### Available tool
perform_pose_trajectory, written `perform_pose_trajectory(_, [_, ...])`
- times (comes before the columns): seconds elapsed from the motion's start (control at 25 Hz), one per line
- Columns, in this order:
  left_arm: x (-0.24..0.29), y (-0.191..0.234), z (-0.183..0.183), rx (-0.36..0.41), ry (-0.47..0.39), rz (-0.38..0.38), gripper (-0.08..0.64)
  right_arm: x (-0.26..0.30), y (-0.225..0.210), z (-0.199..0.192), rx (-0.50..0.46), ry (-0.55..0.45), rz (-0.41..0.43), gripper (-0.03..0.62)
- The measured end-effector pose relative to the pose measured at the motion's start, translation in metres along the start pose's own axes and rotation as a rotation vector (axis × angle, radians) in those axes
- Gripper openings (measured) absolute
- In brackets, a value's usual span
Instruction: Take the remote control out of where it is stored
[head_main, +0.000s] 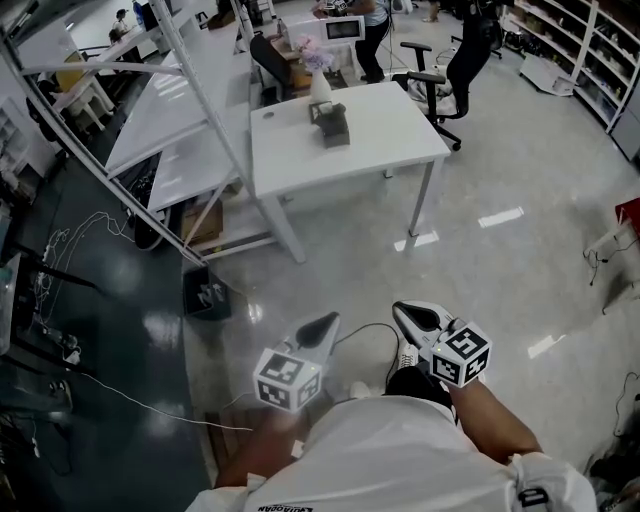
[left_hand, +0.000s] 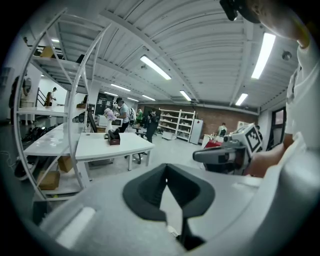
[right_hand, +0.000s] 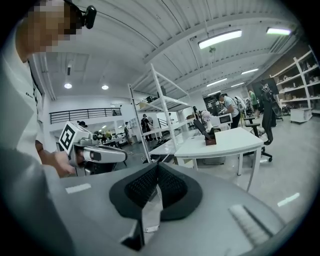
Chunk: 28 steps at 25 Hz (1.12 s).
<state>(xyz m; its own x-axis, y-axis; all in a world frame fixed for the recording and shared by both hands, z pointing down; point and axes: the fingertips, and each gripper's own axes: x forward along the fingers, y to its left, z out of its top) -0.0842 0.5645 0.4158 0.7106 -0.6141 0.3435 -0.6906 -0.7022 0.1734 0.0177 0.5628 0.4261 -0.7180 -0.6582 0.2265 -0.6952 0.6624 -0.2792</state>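
A small dark holder box (head_main: 331, 122) stands on the white table (head_main: 400, 130) across the floor, well beyond reach of both grippers. It also shows in the left gripper view as the holder box (left_hand: 114, 137) and in the right gripper view as the holder box (right_hand: 210, 140). At this distance I cannot make out the remote in it. My left gripper (head_main: 325, 325) and right gripper (head_main: 410, 315) are held close to my body, side by side. The left gripper (left_hand: 166, 167) has its jaws together on nothing. The right gripper (right_hand: 157, 167) is likewise shut and empty.
A white vase of flowers (head_main: 319, 80) stands behind the box. White shelving racks (head_main: 170, 130) line the left, with cables and a black floor box (head_main: 207, 295) below. Office chairs (head_main: 430, 85) and people stand behind the table. Grey floor lies between me and the table.
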Motion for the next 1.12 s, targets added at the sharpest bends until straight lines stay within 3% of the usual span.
perform_pose_trajectory(0.36, [0.036,0.005,0.012,-0.010,0.005,0.017,0.003,0.005,-0.034,0.014,-0.019,-0.007,0.014,0.005])
perform_pose_trajectory(0.76, [0.106,0.024,0.048,-0.005,0.009,0.068,0.003,0.026,-0.116,0.053,-0.049,-0.012,0.052,0.005])
perform_pose_trajectory(1.12, [0.171,0.038,0.072,-0.027,0.027,0.145,0.003,0.046,-0.189,0.075,-0.045,0.001,0.135,0.005])
